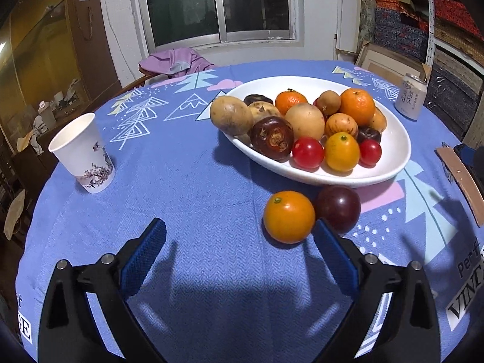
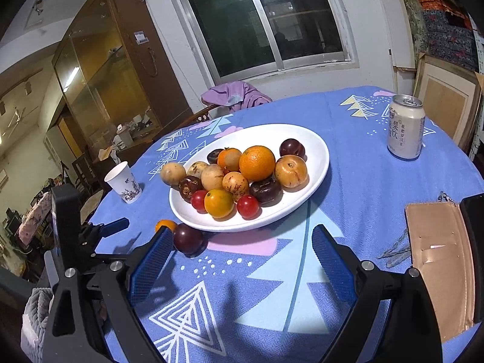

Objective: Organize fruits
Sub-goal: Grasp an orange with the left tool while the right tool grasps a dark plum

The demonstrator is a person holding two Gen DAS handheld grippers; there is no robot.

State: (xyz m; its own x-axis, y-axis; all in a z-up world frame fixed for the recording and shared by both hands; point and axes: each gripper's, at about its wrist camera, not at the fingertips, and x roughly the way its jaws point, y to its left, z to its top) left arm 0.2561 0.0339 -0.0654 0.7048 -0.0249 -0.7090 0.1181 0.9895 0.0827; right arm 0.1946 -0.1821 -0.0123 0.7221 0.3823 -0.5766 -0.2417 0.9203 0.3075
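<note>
Nearest, the left gripper (image 1: pixel 239 236), blue pads spread wide, nothing between them, angled down over the blue patterned tablecloth (image 1: pixel 187 187). Just off its right fingertip, a small orange fruit (image 1: pixel 289 217) on the cloth, touching a dark purple fruit (image 1: pixel 338 208) to its right; both loose, just outside the near rim of the white oval dish (image 1: pixel 396 151).

From the other wrist, the right gripper (image 2: pixel 242 242) likewise spread wide and empty above the cloth, its left pad just beside the same dark purple fruit (image 2: pixel 188 239), the orange one (image 2: pixel 165 225) half hidden behind that pad. Left gripper body visible at the far left of this view. At the near right, a tan open wallet-like case (image 2: pixel 438 260) lying flat on the table edge.

Further back, the dish (image 2: pixel 314 142) in mid-table, heaped with fruit: two red cherry tomatoes (image 2: pixel 248 206), a yellow-orange fruit between them (image 2: pixel 218 203), dark brown flattened ones, pale tan round ones, a large orange (image 2: pixel 257 163) and a purple plum (image 2: pixel 292 148) at the far side.

Left of the dish, well apart, a white paper cup (image 1: pixel 83 154) standing upright. Far right, a pale drink can (image 2: pixel 405 127), upright.

Beyond the table, a chair draped with a lilac garment (image 2: pixel 234 95), then a dark window (image 2: pixel 263 21).
</note>
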